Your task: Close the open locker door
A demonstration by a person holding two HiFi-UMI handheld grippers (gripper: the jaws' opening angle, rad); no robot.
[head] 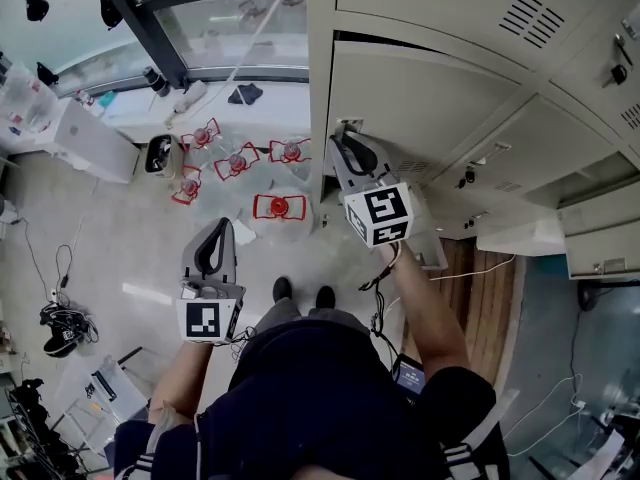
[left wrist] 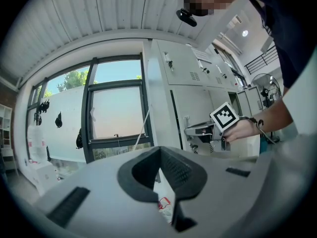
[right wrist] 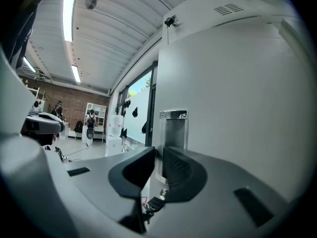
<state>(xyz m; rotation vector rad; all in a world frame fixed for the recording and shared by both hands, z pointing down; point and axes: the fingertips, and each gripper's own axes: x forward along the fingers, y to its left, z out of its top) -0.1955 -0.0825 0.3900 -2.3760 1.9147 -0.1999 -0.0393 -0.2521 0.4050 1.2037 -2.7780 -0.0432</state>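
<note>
The pale grey locker door (head: 430, 98) stands slightly ajar, with a dark gap along its top edge. Its metal handle (head: 350, 125) is on the free left edge. My right gripper (head: 345, 140) points level at that handle. In the right gripper view the handle (right wrist: 174, 128) fills the space just past the right gripper (right wrist: 159, 151); the jaws leave only a thin slit with the handle's edge in it. My left gripper (head: 222, 223) hangs over the floor, well left of the lockers, shut and empty. The left gripper view shows its tips (left wrist: 159, 150) meeting and the right gripper (left wrist: 192, 131) against the door (left wrist: 195, 100).
Several red-framed clear objects (head: 280, 206) lie on the floor in front of the lockers. A window (head: 230, 28) runs along the far wall. Cables (head: 60, 328) lie at the left. More locker doors (head: 600, 238) stand to the right above a wooden strip (head: 485, 288).
</note>
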